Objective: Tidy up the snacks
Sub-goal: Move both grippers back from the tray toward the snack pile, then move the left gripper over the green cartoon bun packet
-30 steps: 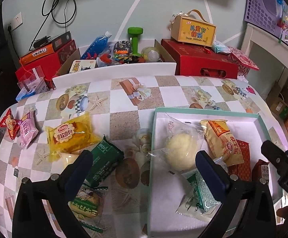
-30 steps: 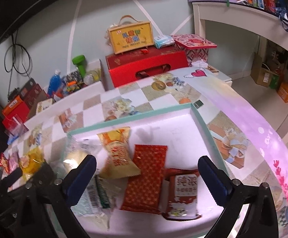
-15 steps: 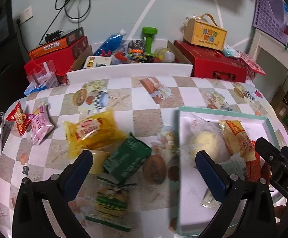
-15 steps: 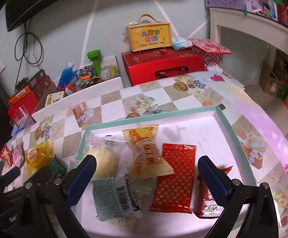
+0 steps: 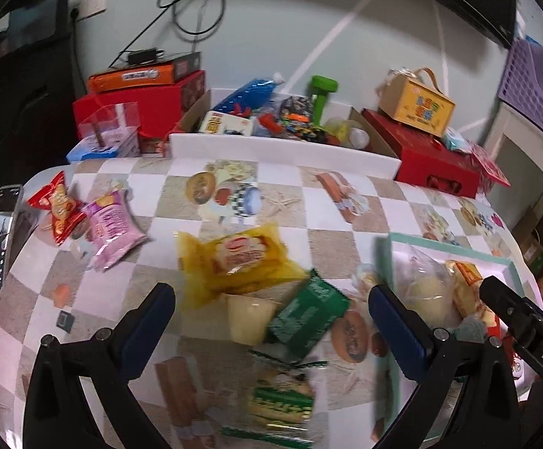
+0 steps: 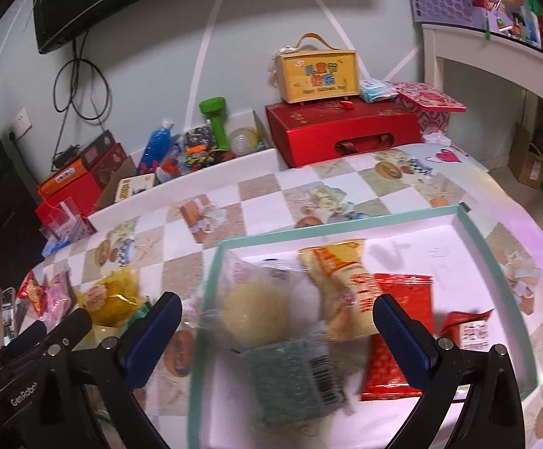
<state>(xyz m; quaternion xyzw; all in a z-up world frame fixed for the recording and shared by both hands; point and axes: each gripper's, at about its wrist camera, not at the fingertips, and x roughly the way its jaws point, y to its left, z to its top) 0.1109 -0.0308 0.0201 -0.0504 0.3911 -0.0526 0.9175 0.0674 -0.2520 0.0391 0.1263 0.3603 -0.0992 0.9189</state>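
Spread wide and empty: left gripper (image 5: 271, 321) above green packet (image 5: 307, 318) on table (image 5: 323, 247); right gripper (image 6: 277, 323) above teal-rimmed tray (image 6: 477, 232) holding 5 snacks.

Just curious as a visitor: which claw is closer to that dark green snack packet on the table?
Left. The left claw hangs open right over the green packet; the right claw is off to its side, over the tray.

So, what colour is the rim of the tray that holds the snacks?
The tray rim is teal green, inside white; the right wrist view shows it best.
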